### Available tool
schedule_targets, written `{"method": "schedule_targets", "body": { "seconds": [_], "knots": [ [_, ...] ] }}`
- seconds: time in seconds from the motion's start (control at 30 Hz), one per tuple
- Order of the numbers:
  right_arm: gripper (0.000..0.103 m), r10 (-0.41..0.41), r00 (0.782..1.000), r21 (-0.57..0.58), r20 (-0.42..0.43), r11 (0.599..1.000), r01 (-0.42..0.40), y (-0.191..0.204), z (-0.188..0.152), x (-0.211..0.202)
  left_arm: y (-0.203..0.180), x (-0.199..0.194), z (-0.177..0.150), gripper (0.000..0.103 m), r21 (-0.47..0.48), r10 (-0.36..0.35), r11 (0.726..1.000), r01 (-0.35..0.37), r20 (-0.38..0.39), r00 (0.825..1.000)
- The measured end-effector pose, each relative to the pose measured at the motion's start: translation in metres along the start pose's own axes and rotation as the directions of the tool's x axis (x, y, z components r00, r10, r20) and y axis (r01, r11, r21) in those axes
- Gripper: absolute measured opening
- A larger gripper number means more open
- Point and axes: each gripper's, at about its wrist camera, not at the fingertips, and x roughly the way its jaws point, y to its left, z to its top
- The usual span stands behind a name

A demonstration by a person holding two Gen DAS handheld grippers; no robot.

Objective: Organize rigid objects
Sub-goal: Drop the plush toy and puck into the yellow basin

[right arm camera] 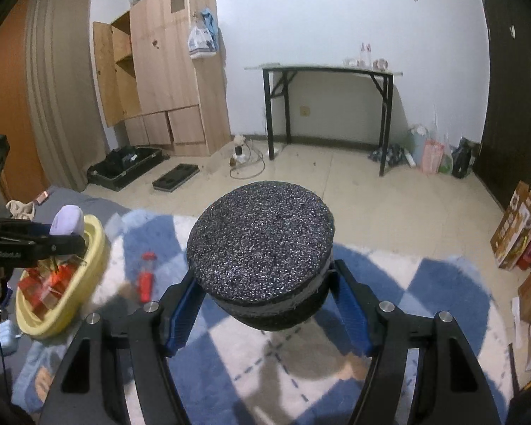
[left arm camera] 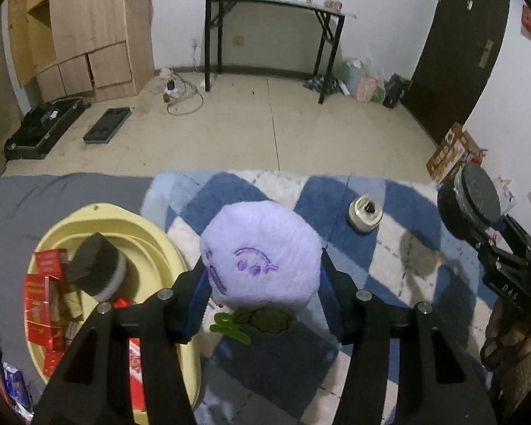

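My left gripper [left arm camera: 263, 285] is shut on a lilac plush toy [left arm camera: 260, 251] with an embroidered face, held above the blue-and-white checked rug beside the yellow basin [left arm camera: 159, 244]. The basin holds red packets and a dark foam disc [left arm camera: 97, 267]. My right gripper [right arm camera: 265, 301] is shut on another dark foam disc [right arm camera: 260, 248] with a grey middle band, held above the rug; it shows at the right edge of the left wrist view [left arm camera: 472, 200]. A small metal tin [left arm camera: 365, 212] lies on the rug. A red bottle [right arm camera: 147, 276] lies near the basin [right arm camera: 88, 276].
A grey sheet [left arm camera: 53, 198] lies left of the rug. Cardboard boxes [right arm camera: 517, 233] stand on the right. A black folding table [right arm camera: 329, 71], a wooden wardrobe [right arm camera: 166, 81], black cases [right arm camera: 124, 166] and bags by a dark door are across the tiled floor.
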Motion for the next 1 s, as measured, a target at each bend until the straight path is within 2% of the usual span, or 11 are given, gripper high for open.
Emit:
{"method": "schedule_targets", "body": {
  "seconds": [0.23,0.37,0.47,0.6,0.7,0.83,1.0],
  "knots": [
    [0.069,0.041,0.999,-0.053,0.001,0.998,-0.041,0.041,0.007,-0.020,0.031,-0.032,0.007,0.056,-0.020,0.023,1.000,-0.022,0.050,0.999],
    [0.069,0.119,0.993,-0.097,-0.027,0.988,-0.121,0.082,0.014,-0.011,0.086,-0.047,0.006,0.056,-0.075,0.080,0.994,-0.076,0.053,0.995],
    [0.069,0.195,0.979,-0.144,-0.055,0.969,-0.201,0.129,0.020,0.003,0.126,-0.056,0.001,0.056,-0.092,0.151,0.985,-0.146,0.047,0.987],
    [0.069,0.274,0.957,-0.205,-0.095,0.935,-0.288,0.186,0.028,0.023,0.175,-0.063,-0.007,0.056,-0.168,0.184,0.970,-0.176,0.034,0.982],
    [0.069,0.313,0.942,-0.236,-0.119,0.913,-0.333,0.221,0.033,0.036,0.194,-0.057,-0.015,0.056,-0.188,0.185,0.966,-0.179,0.019,0.982],
    [0.069,0.330,0.929,-0.247,-0.169,0.898,-0.364,0.239,0.034,0.060,0.210,-0.040,-0.026,0.057,-0.214,0.177,0.961,-0.174,-0.008,0.984],
    [0.069,0.328,0.897,-0.269,-0.297,0.872,-0.408,0.272,0.023,0.102,0.238,-0.005,-0.046,0.057,-0.270,0.151,0.948,-0.171,-0.093,0.984]
  ]
}}
